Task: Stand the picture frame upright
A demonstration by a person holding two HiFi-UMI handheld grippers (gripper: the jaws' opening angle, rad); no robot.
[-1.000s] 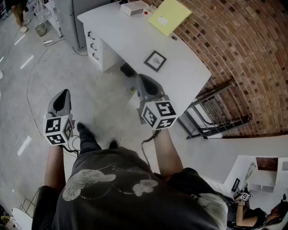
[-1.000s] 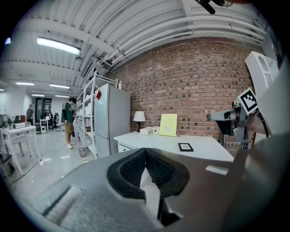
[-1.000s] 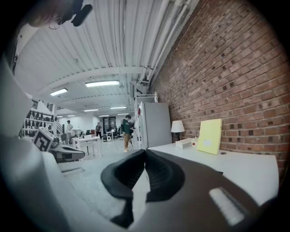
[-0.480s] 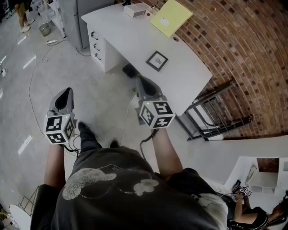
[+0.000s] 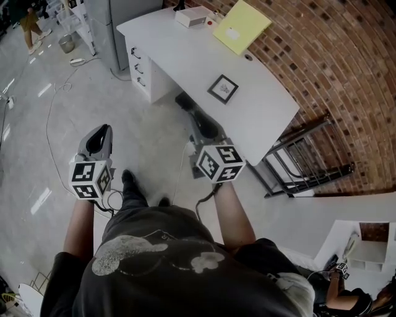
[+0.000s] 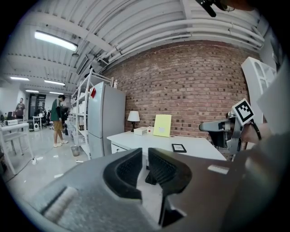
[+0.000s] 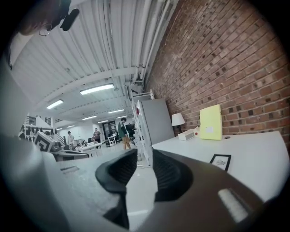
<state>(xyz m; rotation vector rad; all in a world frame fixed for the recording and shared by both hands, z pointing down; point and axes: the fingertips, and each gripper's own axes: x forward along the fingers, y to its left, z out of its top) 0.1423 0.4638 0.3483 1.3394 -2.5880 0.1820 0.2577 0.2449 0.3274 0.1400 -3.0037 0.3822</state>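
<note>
Brick walling (image 5: 328, 56) is backing the white worktop (image 5: 185, 56), and the picture frame (image 5: 223, 88) is lying flat on it, face up. It is sitting near the middle of the worktop, well apart from the yellow board (image 5: 241, 25) and the small white box (image 5: 192, 15) at the far end. Nothing is propping the frame or touching it, so by my reading the task is not yet getting under way: no part of the standing-up is showing as done.

You are standing on the floor short of the worktop and holding both tools out ahead of you. Your left claw (image 5: 101, 131) is hanging over bare floor, well apart from the frame, with its jaws all but pressed together and nothing between them. Your right claw (image 5: 201, 121) is sitting nearer, close to the worktop's near edge but not reaching the frame. Its jaws have just been opening and are now standing spread, gripping nothing. In the right gripper view the frame (image 7: 220, 161) is lying off to the side of the jaws rather than between them.

What is remaining, as I am judging it, is everything: closing in on the frame, taking hold of an edge, tipping it up and leaving it resting on its own support
</note>
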